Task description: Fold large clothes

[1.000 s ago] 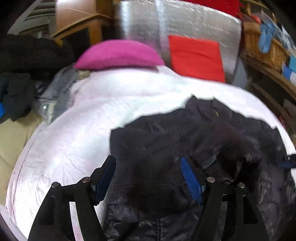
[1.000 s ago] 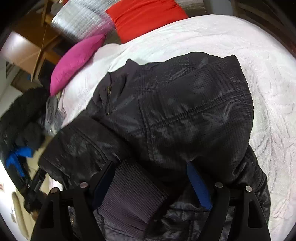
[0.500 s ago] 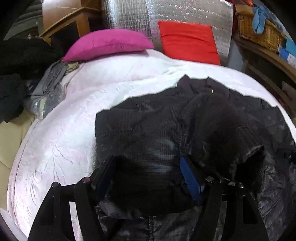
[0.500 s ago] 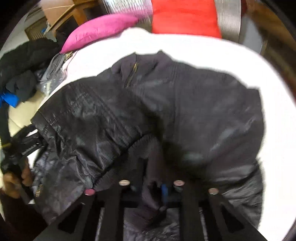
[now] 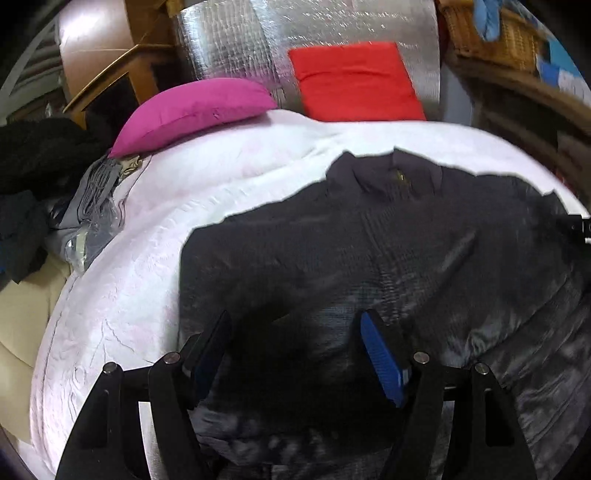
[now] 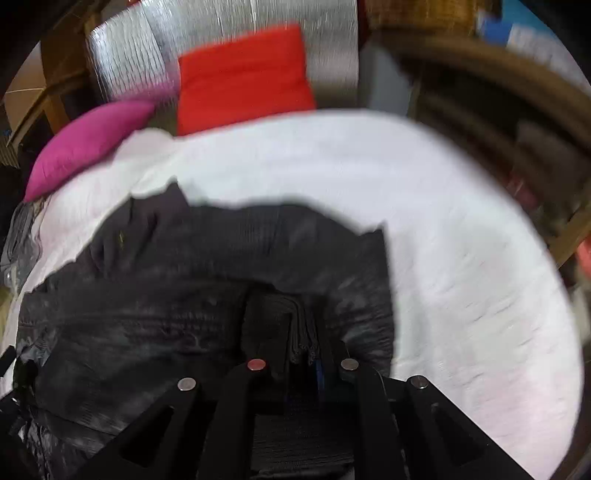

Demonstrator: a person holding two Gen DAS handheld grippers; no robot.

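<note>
A large black jacket lies spread on a white bedspread, collar toward the pillows. My left gripper is open and empty, its blue-padded fingers hovering over the jacket's near left part. In the right wrist view the jacket fills the lower left. My right gripper is shut on the jacket's ribbed cuff and holds it up over the jacket's right side. The right gripper's tip just shows at the left view's right edge.
A magenta pillow and a red cushion lie at the bed's head against a silver foil panel. Dark and grey clothes are piled left of the bed. A wicker basket and wooden shelves stand on the right.
My right gripper closed on the ribbed cuff and swung right, carrying the sleeve off the jacket's body. My left gripper stayed open and drew slightly back.
</note>
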